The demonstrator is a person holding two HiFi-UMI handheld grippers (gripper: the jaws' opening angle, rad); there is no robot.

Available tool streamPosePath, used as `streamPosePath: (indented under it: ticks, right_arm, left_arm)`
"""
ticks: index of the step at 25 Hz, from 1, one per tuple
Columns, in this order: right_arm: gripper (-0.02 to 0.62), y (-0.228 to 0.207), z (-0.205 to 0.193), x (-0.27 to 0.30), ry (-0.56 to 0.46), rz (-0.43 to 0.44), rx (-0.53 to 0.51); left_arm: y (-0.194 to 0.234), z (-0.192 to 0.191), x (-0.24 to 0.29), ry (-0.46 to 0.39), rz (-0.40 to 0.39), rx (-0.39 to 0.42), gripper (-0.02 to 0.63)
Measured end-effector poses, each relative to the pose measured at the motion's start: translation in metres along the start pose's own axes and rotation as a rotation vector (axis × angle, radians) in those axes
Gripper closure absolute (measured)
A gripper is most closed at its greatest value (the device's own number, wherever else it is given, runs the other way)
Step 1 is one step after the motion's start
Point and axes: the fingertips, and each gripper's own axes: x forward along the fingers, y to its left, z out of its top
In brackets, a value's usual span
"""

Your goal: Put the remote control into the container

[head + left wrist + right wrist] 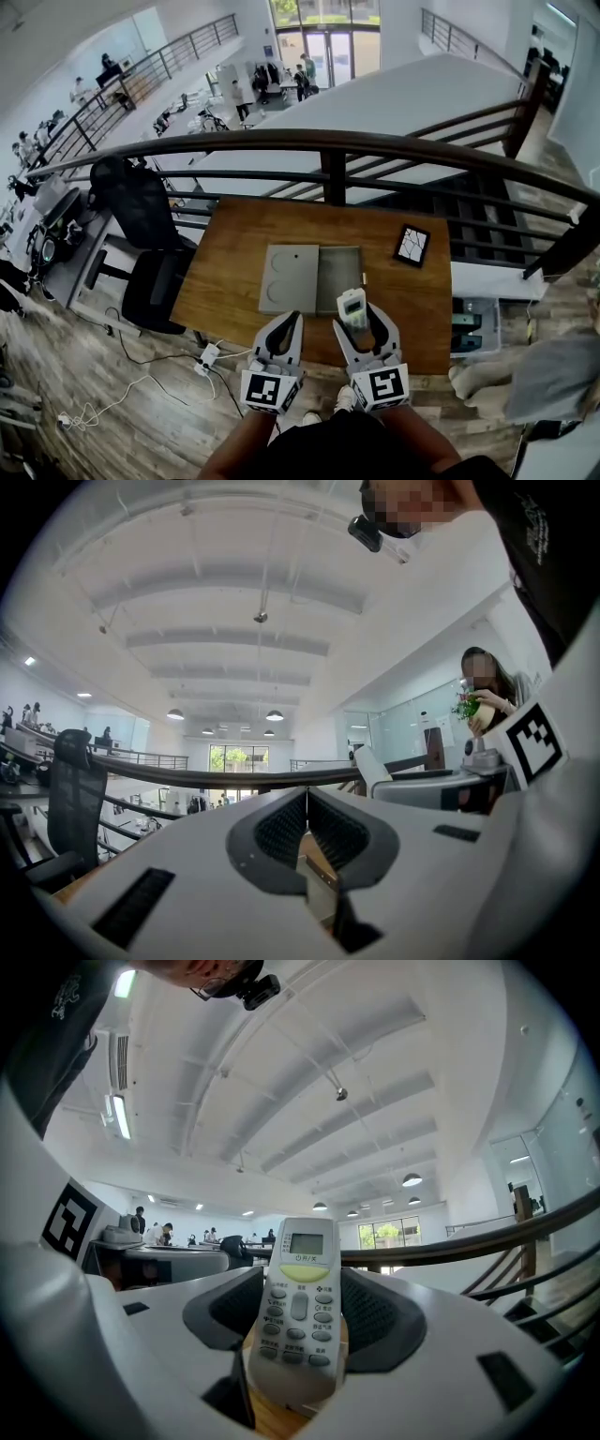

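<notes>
Right gripper (355, 321) is clamping the remote control (298, 1309) upright, just short of the open container (339, 274). Left gripper (283, 326) is sitting closed, empty. Risk: the remote (pinched low) could be tipping or catching the near rim on release.

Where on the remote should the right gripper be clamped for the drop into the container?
Across the two long, narrow side edges of the lower, button half, coming from the bottom end. That is how the right gripper holds the remote control now. The body is long and slim, so its side edges suit the jaws, and the display end sticks out free to lead into the container.
</notes>
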Motion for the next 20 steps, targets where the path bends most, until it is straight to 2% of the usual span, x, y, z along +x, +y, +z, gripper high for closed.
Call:
streamPosePath:
  ticks: [6, 12, 15, 20]
  right_arm:
    - [0.33, -0.021, 0.001, 0.02, -0.012, 0.034, 0.018]
    - [0.33, -0.024, 0.001, 0.045, -0.014, 0.063, 0.03]
    - [0.33, -0.026, 0.0, 0.059, -0.014, 0.06, 0.032]
    - [0.33, -0.031, 0.0, 0.088, -0.017, 0.026, 0.016]
  left_arm:
    - [0.003, 0.002, 0.022, 0.037, 0.053, -0.012, 0.598]
    - [0.023, -0.001, 0.038, 0.008, 0.08, -0.007, 0.597]
    - [0.033, 0.002, 0.049, 0.0, 0.075, -0.024, 0.597]
    - [0.057, -0.002, 0.072, -0.005, 0.049, 0.001, 0.597]
